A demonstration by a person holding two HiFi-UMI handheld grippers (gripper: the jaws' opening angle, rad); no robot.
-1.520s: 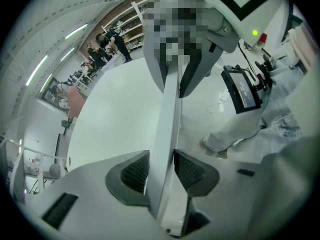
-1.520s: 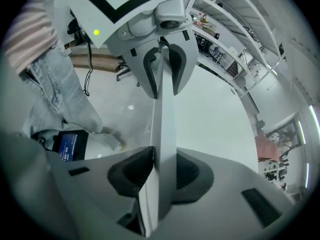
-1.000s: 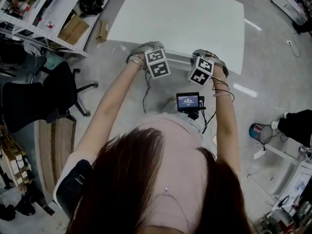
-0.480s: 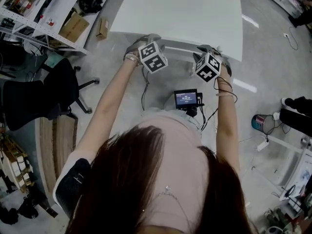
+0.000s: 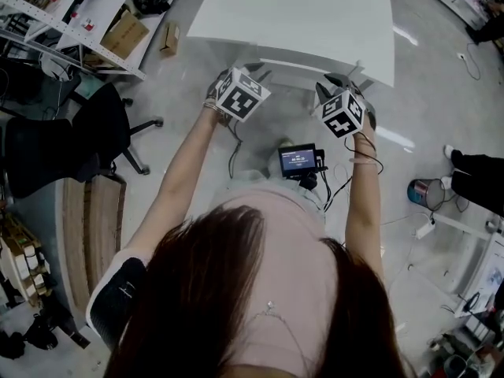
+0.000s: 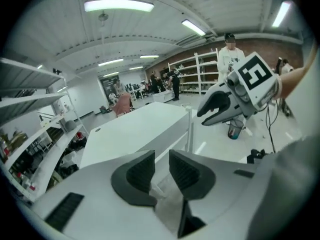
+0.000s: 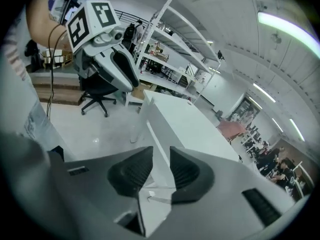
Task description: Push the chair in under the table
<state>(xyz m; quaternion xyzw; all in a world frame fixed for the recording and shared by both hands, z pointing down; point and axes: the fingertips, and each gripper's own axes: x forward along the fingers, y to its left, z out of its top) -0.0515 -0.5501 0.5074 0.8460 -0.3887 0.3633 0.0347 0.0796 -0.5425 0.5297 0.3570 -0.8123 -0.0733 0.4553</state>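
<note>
Since a second ago the left gripper (image 6: 161, 170) and the right gripper (image 7: 161, 170) have both come back off the near edge of the table (image 5: 315, 14) and sit a little higher. The left one's jaws have just been closing, with nothing between them.

The chair (image 6: 159, 194) is hard to spot. It looks to me like a clear plastic one. All I can pick out is a glassy edge low in the gap beneath each pair of jaws, close in front of the table. I can't make out its seat from above, so it is either under the white top or lost against the pale floor (image 5: 181, 77). My guess is that the push is done or nearly so, since neither tool is on the chair. I can't say whether it is fully home. At most a last nudge may be left.

Both tongs are released. The left pads stand a narrow slot apart with the table showing through, and the right pads are a touch wider and just as empty. The person's arms reach forward side by side, with both tools tipped down toward the table edge and the marker cubes (image 5: 240, 94) facing up.

A small lit screen (image 5: 299, 161) hangs in front of the person's chest. A black office chair (image 5: 98, 132) stands well off to the left by the shelving (image 5: 71, 22), apart from the table.
</note>
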